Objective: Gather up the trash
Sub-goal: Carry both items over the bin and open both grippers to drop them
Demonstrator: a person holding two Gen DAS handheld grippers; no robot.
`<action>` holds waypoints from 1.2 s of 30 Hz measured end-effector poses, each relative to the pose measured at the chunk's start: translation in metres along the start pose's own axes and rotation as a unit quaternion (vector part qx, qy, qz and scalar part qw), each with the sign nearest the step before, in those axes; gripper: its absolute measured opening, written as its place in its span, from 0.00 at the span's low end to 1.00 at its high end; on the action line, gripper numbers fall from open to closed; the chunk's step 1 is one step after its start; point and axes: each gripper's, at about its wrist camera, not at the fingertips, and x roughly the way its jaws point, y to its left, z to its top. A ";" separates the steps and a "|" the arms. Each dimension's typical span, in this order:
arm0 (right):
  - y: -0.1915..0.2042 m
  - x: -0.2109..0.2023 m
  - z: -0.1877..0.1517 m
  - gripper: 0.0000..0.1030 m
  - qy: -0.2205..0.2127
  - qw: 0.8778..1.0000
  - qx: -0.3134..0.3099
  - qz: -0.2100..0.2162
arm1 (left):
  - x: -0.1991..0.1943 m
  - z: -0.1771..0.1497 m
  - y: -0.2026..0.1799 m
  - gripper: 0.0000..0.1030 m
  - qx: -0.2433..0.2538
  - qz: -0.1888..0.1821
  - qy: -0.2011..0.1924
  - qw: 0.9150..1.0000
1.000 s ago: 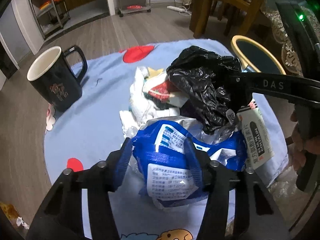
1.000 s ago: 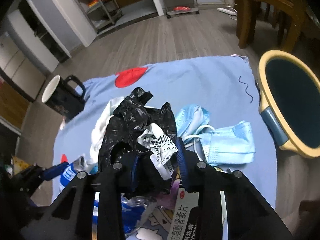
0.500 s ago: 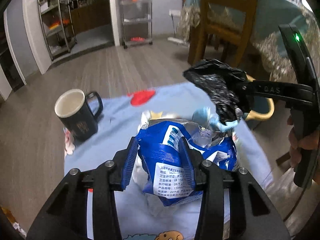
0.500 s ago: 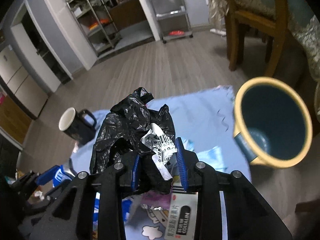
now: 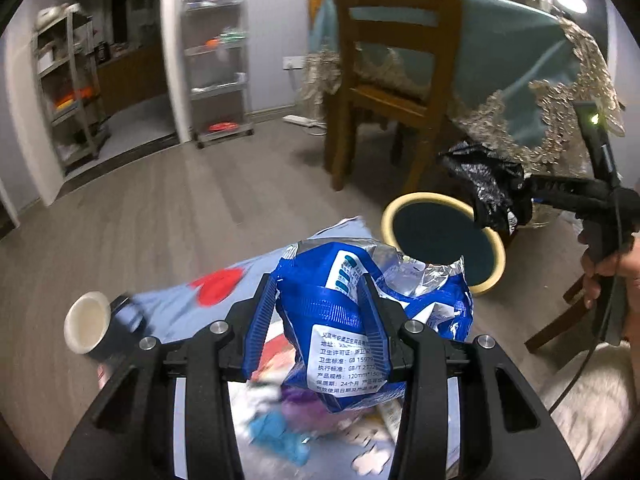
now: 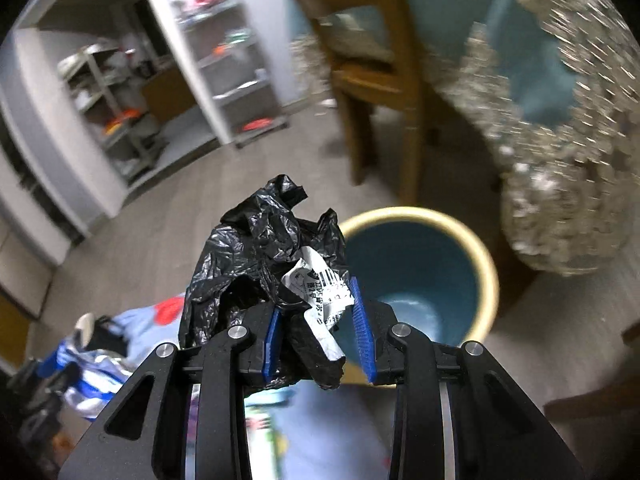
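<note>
Both loads are up off the table now: left gripper [image 5: 320,316] clamps the blue wrapper [image 5: 360,328], right gripper [image 6: 320,332] pinches the black bag [image 6: 264,252], with the bin [image 6: 486,280] just beyond, ready for dropping. Only the left view shows the mug [image 5: 92,326] and the holding hand [image 5: 608,272].

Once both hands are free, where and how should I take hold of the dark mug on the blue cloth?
Grip the dark mug by its wall near the white rim, coming down from above with the jaws across the wall. It stands upright with its mouth open; its handle is too blurred to aim at.
</note>
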 end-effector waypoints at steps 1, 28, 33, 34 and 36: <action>-0.011 0.005 0.003 0.32 0.001 1.000 0.012 -0.007 | 0.010 0.007 -0.007 0.41 0.005 -0.008 0.003 1.000; -0.107 0.096 0.002 0.34 0.082 0.989 0.102 -0.073 | 0.170 0.060 -0.117 0.49 0.062 0.002 0.049 0.997; -0.104 0.089 0.004 0.53 0.068 0.991 0.091 -0.076 | 0.158 0.063 -0.106 0.77 0.039 0.003 0.022 0.999; -0.103 0.087 0.005 0.57 0.065 0.991 0.091 -0.076 | 0.154 0.062 -0.103 0.78 0.036 0.005 0.020 0.999; -0.101 0.085 0.006 0.59 0.061 0.991 0.089 -0.074 | 0.152 0.061 -0.097 0.78 0.031 0.010 0.024 0.999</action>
